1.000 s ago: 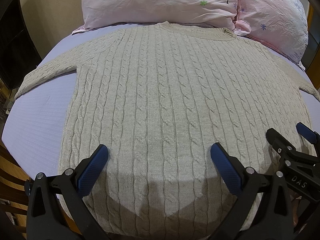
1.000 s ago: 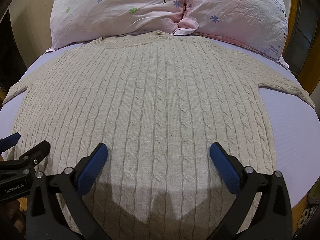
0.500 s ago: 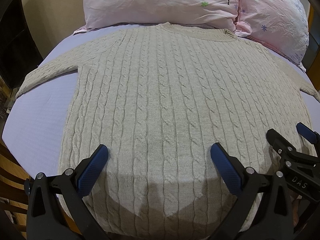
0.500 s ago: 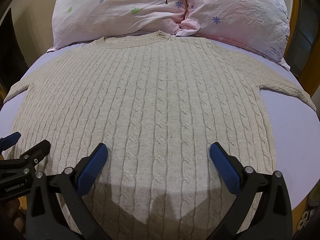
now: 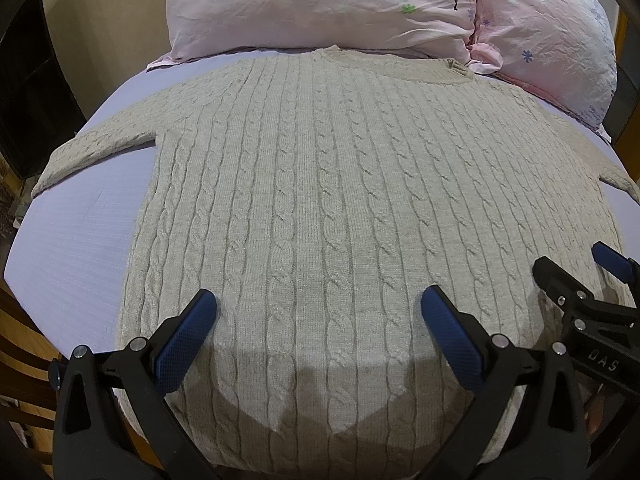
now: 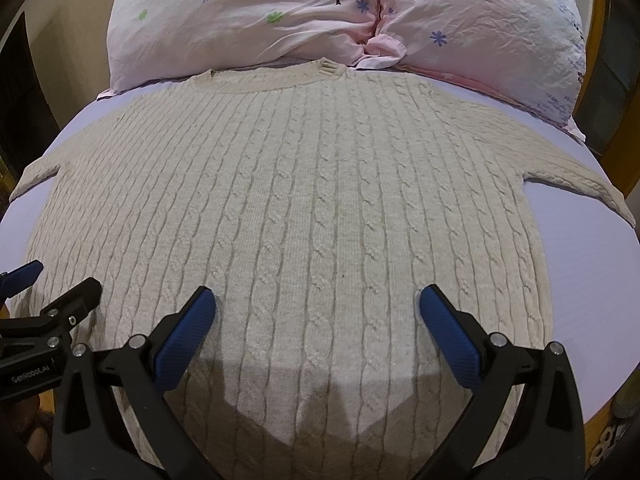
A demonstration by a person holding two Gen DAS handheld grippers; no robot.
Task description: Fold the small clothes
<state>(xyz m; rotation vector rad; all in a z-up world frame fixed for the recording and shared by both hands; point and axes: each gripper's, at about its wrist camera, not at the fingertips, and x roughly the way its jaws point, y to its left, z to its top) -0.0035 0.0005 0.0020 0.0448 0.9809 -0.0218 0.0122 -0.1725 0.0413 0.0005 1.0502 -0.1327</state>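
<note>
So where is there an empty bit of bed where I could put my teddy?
Two bare patches of the sheet show: one beside the sweater under its left sleeve, one on the other side under the right sleeve. The middle is covered by the sweater, and the pillows fill the far end.

Dim warm light, sharp focus, fisheye-bent edges.

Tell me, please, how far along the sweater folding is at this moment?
Done: the sweater lies flat on the bed, sleeves spread. In hand: nothing; the left gripper and right gripper hover open above the hem. Left: every fold.
</note>
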